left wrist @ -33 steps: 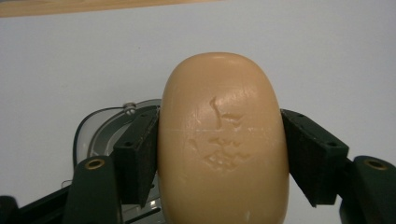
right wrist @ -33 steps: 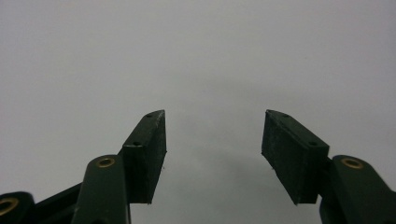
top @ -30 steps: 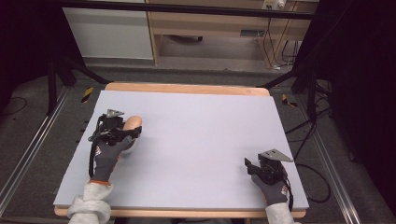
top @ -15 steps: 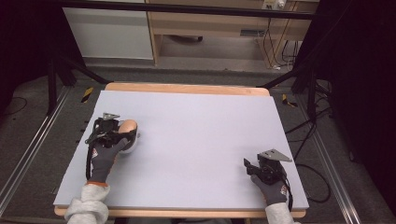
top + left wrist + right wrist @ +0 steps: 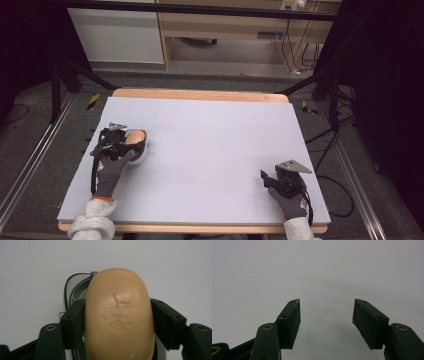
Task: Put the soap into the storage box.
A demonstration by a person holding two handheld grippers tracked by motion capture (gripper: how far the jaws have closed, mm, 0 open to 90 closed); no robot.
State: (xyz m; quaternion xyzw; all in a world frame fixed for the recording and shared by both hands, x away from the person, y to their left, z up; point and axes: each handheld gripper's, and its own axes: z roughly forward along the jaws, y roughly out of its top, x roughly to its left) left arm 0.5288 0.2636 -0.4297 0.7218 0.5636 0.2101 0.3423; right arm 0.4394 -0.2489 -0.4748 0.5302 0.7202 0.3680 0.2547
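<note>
Soap bar gripped over its dish
Left gripper [image 5: 117, 325] clamps the tan soap bar [image 5: 118, 317] above a dish [image 5: 75, 290]; right gripper [image 5: 325, 320] jaws stand apart over the desk [image 5: 210, 135].

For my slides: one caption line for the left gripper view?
Left gripper clamps a tan bar of soap over a clear dish.

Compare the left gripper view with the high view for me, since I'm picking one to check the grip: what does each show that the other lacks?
Left gripper view: the pads pressing both sides of the soap, the stamped marks on its face, and a dish rim behind it.

High view: the whole table, the right gripper with jaws apart near the front right, both gloved hands and the floor.

Both: the soap held in the left gripper, above the dish.
</note>
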